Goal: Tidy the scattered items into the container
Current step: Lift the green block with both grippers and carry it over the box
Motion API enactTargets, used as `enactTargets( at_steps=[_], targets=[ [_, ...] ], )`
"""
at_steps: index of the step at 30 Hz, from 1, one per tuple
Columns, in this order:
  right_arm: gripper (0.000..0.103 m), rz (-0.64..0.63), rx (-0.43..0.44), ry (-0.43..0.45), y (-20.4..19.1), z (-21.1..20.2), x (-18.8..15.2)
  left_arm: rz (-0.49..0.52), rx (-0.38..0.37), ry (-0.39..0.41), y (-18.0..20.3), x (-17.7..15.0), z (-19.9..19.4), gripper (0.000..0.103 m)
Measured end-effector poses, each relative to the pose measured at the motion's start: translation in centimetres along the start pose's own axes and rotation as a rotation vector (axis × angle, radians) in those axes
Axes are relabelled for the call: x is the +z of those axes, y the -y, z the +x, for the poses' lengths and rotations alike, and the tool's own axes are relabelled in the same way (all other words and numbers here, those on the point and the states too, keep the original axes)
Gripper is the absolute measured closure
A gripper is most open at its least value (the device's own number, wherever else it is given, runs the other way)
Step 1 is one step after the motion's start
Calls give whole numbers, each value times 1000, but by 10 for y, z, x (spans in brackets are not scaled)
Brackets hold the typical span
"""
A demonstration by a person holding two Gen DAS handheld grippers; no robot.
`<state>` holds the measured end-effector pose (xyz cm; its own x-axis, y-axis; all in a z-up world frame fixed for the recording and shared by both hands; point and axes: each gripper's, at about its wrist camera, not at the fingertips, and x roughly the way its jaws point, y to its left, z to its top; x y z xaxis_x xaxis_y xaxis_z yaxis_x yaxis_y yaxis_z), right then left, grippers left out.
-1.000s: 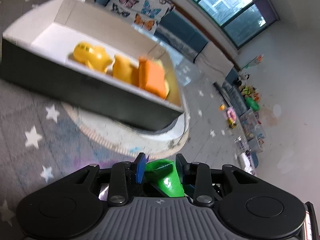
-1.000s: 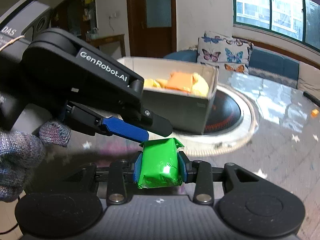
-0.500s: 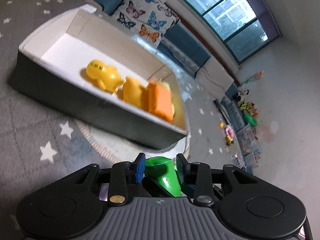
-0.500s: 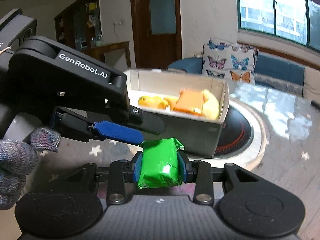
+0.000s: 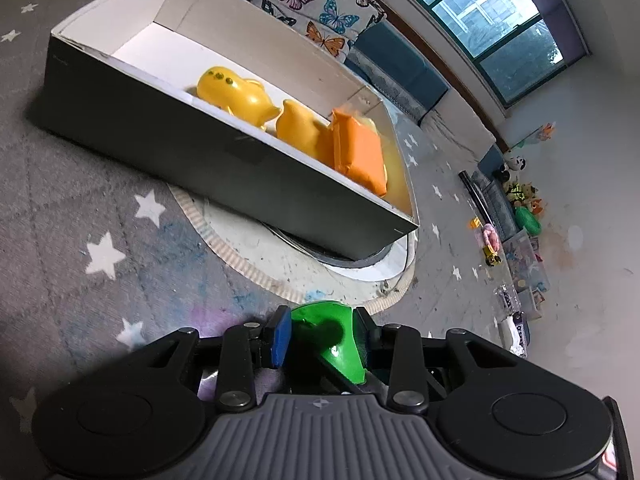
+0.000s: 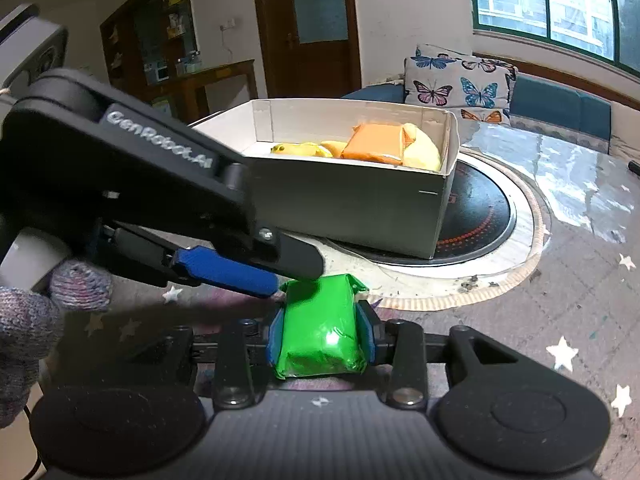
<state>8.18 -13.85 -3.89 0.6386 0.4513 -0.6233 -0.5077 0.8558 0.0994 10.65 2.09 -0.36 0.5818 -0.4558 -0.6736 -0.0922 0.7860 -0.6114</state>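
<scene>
The right gripper [image 6: 321, 338] clamps a green packet [image 6: 320, 328] low over the star-patterned mat [image 5: 100, 216]. The left gripper [image 5: 320, 336], jaws lately widened, straddles the packet's end without pressing. Farther off, the box [image 6: 352, 208] holds yellow toys [image 5: 236, 94] and an orange packet [image 5: 358, 154].

Daylight comes from the window [image 5: 492, 12] far beyond the claw; glare on the table [image 6: 576, 184], dark shadow beneath it, fisheye bending and black corners.
</scene>
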Motion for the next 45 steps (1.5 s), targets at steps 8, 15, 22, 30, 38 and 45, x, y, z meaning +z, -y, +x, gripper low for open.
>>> enactTargets(
  at_steps=[8, 15, 22, 30, 38, 45],
  targets=[
    [63, -43, -23, -7, -5, -5, -6, -14, 35, -1, 3, 1, 6, 66],
    [61, -54, -27, -4, -8, -5, -7, -13, 71, 19, 10, -5, 13, 61],
    [63, -60, -37, 5, -11, -5, -8, 4, 64, -3, 12, -2, 13, 61],
    [63, -89, -37, 45, -16, -13, 6, -9, 35, 26, 16, 8, -8, 64],
    [63, -153, -25, 126, -30, -14, 41, -12, 21, 123, 23, 37, -40, 65],
    [63, -182, -2, 163, -37, 12, 80, -39, 38, 191, 15, 78, -47, 66]
  ],
)
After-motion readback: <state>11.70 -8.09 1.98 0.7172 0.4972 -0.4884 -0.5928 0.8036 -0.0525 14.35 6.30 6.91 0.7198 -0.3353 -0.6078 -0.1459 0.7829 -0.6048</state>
